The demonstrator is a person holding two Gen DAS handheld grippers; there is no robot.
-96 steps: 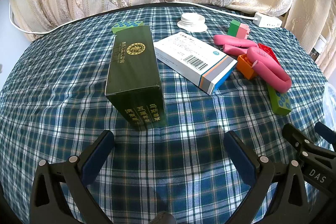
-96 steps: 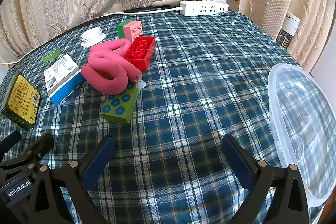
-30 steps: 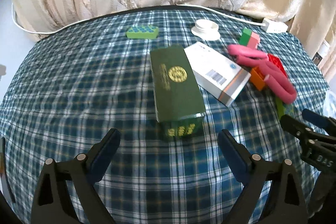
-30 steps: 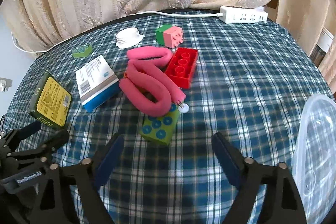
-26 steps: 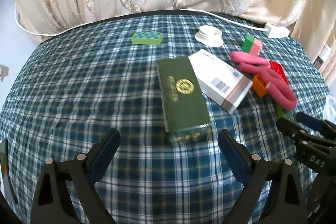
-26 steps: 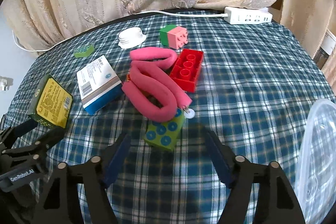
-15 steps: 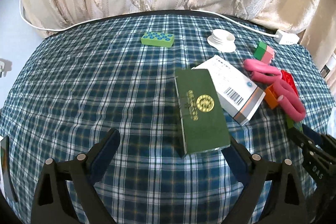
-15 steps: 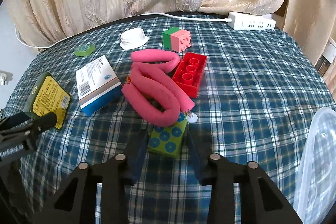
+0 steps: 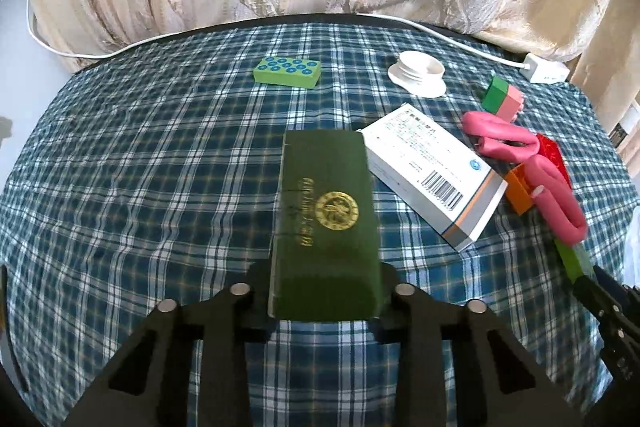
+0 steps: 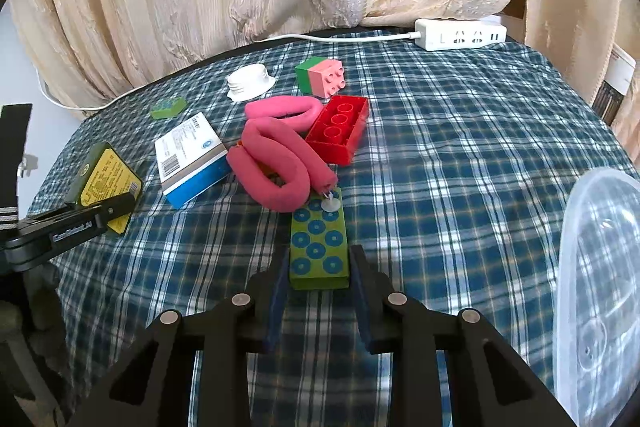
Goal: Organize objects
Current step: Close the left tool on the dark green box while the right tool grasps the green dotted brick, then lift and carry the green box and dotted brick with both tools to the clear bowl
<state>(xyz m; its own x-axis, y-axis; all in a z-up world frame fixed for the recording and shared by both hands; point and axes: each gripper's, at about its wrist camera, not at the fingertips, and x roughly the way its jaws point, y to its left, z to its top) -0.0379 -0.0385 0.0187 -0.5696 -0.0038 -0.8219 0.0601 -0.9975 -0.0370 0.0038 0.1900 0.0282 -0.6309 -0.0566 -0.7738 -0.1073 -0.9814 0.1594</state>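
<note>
- Clamping onto the dark green box, the left gripper is now pinching its near end from both sides, whereas a second ago its jaws were standing wide open short of the box.
- Closing likewise, the right gripper is now squeezing the near end of the green block with blue dots, where a moment earlier it was only approaching with its jaws apart.
- Both grips are suggesting that the picking-up step is beginning; neither thing is looking lifted off the checked tablecloth yet.
- The box is lying lengthwise near the cloth's middle, reaching away from the gripper, its far right corner touching or just beside the white medicine carton.
- The block's far end is sitting under the tip of the pink foam roller, which may be dragging along.
- The clear plastic container is waiting at the right edge, likely the destination.
</note>
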